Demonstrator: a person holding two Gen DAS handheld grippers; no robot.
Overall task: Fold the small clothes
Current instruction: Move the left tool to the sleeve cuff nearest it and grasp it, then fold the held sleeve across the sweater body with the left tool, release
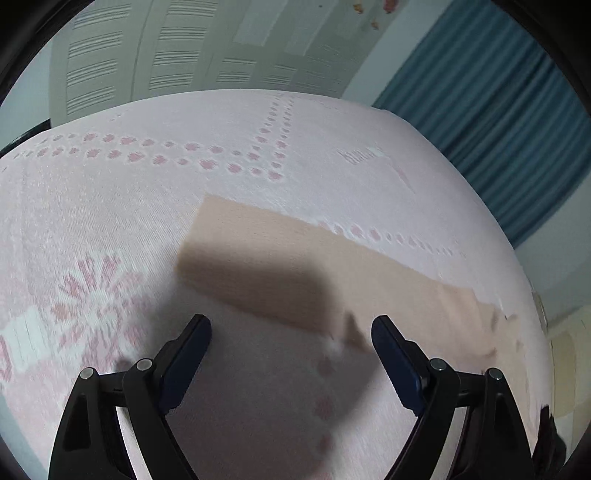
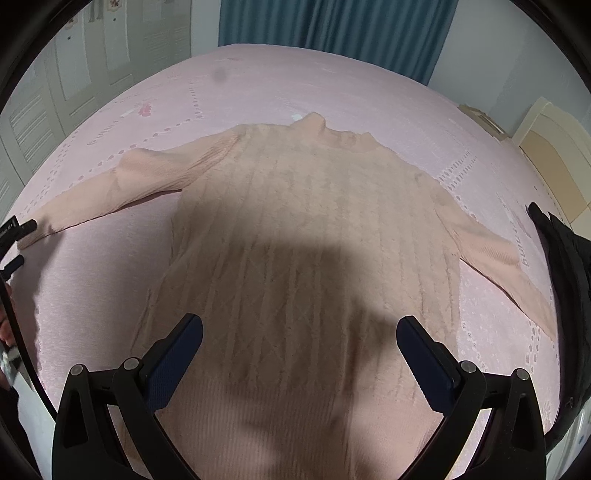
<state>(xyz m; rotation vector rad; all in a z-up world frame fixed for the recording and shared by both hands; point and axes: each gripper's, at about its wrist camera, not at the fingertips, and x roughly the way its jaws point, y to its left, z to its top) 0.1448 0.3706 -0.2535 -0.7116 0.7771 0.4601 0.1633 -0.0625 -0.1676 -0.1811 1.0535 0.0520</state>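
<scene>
A peach cable-knit sweater lies flat on the pink bedspread, collar at the far side and both sleeves spread out. My right gripper hovers over the sweater's lower body, open, with nothing between its pads. The left sleeve runs out to the left, and its cuff end reaches my left gripper at the frame's edge. In the left wrist view that sleeve lies just beyond my left gripper, which is open over the bedspread and grips nothing. The right sleeve slants toward the bed's right side.
A dark garment lies at the bed's right edge. Beyond the bed are a teal curtain, pale louvred wardrobe doors and a cream headboard panel. A person's hand shows at the far left.
</scene>
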